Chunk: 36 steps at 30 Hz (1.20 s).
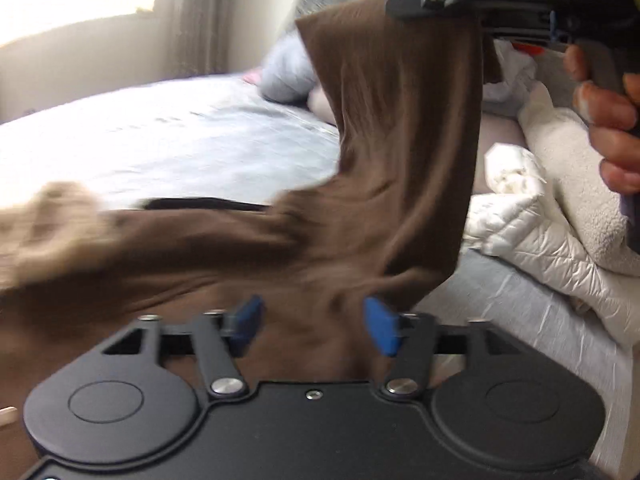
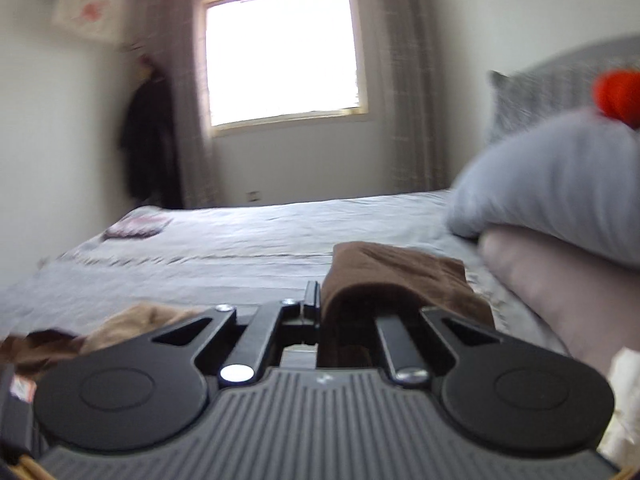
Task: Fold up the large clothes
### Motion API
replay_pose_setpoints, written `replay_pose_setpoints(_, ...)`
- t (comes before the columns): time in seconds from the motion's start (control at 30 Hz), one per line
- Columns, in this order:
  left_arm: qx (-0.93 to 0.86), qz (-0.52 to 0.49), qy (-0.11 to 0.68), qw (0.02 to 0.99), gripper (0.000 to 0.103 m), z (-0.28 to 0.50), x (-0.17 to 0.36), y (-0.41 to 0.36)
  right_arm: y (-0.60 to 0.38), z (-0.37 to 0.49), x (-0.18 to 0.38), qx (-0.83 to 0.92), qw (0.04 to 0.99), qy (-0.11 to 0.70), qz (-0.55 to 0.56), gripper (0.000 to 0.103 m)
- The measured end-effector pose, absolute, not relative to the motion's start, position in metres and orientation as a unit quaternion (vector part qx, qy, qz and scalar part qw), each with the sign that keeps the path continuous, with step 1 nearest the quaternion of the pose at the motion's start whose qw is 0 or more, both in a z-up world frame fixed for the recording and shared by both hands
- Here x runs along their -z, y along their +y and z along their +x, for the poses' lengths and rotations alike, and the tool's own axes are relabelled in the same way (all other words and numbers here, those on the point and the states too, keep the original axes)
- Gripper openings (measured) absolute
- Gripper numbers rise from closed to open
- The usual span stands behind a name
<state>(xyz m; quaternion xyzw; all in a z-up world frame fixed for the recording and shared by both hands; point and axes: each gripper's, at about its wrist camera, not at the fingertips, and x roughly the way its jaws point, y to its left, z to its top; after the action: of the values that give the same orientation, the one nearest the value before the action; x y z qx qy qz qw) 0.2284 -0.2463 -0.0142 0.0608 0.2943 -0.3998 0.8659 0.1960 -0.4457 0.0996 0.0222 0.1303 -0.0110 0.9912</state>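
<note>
**Brown garment held up between two grippers over a bed**

In the left wrist view, the brown garment [image 1: 384, 152] is seen rising as a broad band from the lower centre of the frame to the upper right, where it is pinched by the right gripper [image 1: 432, 6]. The handle of that tool is gripped by the right hand [image 1: 608, 112] at the right edge. At the bottom, the left gripper [image 1: 314, 326] is shown with its blue pads [image 1: 382, 324] spread apart; cloth lies between them, but it is not squeezed. A lighter tan part of the garment is blurred at the left edge. A grey bed [image 1: 168, 136] fills the left middle, and a white quilted jacket [image 1: 532, 240] lies at the right.

In the right wrist view, the right gripper [image 2: 320, 304] is seen pressed together on a fold of the brown garment [image 2: 400, 276], which drapes over its right finger at lower centre. A window [image 2: 280, 56] occupies the upper centre, and a grey pillow [image 2: 560, 184] the right side.
</note>
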Motion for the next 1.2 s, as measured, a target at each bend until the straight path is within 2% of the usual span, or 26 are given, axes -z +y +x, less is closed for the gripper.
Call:
replay_pose_setpoints(0.07,0.375,0.062,0.287,0.879,0.071,0.227,0.007,-0.204,-0.408,0.207,-0.1,-0.026,0.989,0.142,-0.013,0.006)
replay_pose_setpoints(0.17,0.332,0.051,0.288,0.897,0.072,0.227,0.002,-0.143,-0.347,0.218,-0.087,-0.079,0.98,0.171,-0.058,0.006)
replay_pose_setpoints(0.37,0.261,0.007,0.315,0.913,0.073,0.231,0.009,-0.044,-0.242,0.231,-0.015,-0.166,0.943,0.265,-0.11,0.009)
replay_pose_setpoints(0.43,0.237,-0.007,0.33,0.914,0.073,0.235,0.019,-0.022,-0.217,0.232,0.02,-0.181,0.924,0.313,-0.123,0.018)
replay_pose_setpoints(0.5,0.218,-0.015,0.347,0.912,0.073,0.236,0.026,-0.006,-0.205,0.23,0.061,-0.188,0.897,0.372,-0.145,0.046)
replay_pose_setpoints(0.53,0.213,-0.016,0.352,0.911,0.073,0.237,0.028,-0.003,-0.2,0.228,0.076,-0.184,0.889,0.388,-0.161,0.046)
replay_pose_setpoints(0.57,0.21,-0.016,0.354,0.911,0.073,0.236,0.029,-0.002,-0.199,0.219,0.083,-0.181,0.895,0.368,-0.174,0.047)
replay_pose_setpoints(0.77,0.241,0.0,0.344,0.907,0.073,0.237,0.025,-0.026,-0.241,0.183,0.052,-0.192,0.913,0.343,-0.106,0.066)
replay_pose_setpoints(1.0,0.215,-0.08,0.386,0.894,0.072,0.28,0.052,-0.031,-0.315,0.164,0.035,-0.114,0.933,0.335,-0.069,0.068)
replay_pose_setpoints(1.13,0.171,-0.11,0.392,0.897,0.064,0.312,0.07,-0.034,-0.341,0.164,0.032,-0.084,0.938,0.335,-0.038,0.068)
replay_pose_setpoints(1.2,0.157,-0.097,0.383,0.905,0.05,0.312,0.065,-0.041,-0.351,0.16,0.028,-0.076,0.941,0.329,-0.031,0.068)
